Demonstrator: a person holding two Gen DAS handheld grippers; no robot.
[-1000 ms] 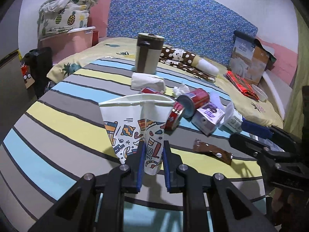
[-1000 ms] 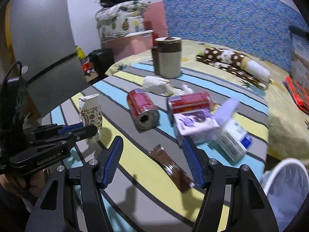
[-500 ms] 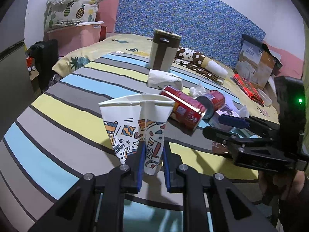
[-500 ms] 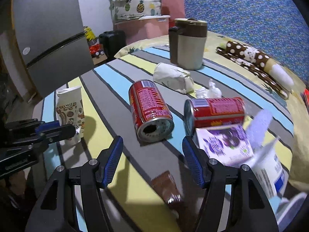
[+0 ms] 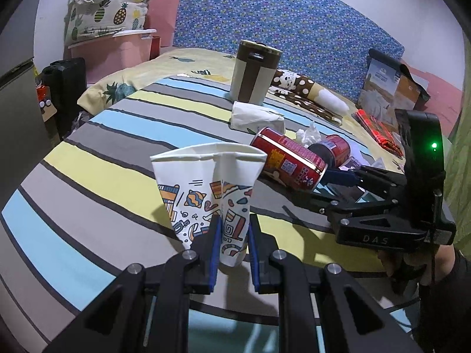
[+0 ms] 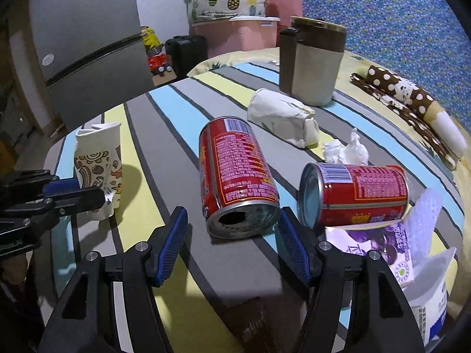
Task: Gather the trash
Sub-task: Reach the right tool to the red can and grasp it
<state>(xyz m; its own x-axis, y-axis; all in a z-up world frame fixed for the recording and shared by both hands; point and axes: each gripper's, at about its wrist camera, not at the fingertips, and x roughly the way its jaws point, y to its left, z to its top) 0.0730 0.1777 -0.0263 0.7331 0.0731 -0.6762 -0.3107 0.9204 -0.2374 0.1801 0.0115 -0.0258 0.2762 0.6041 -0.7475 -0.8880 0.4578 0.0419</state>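
Note:
My left gripper [image 5: 233, 229] is shut on the base of a crushed patterned paper cup [image 5: 206, 188], which stands upright on the striped table; the cup also shows in the right wrist view [image 6: 98, 170]. My right gripper [image 6: 232, 223] is open, its fingers either side of the near end of a red can [image 6: 235, 176] lying on its side, apart from it. A second red can [image 6: 353, 194] lies to its right. In the left wrist view the right gripper [image 5: 338, 182] reaches to the first can [image 5: 288, 161].
A crumpled white cup [image 6: 282, 117], a tissue wad [image 6: 346, 150], a purple carton [image 6: 379, 244], a white carton [image 6: 432, 303] and a brown wrapper [image 6: 250, 311] lie on the table. A brown-lidded mug [image 6: 312, 61] stands behind. A fridge [image 6: 85, 44] is at left.
My right gripper has moved forward and in, so its open fingers now flank the nearer red can. My left gripper has kept hold of the paper cup.

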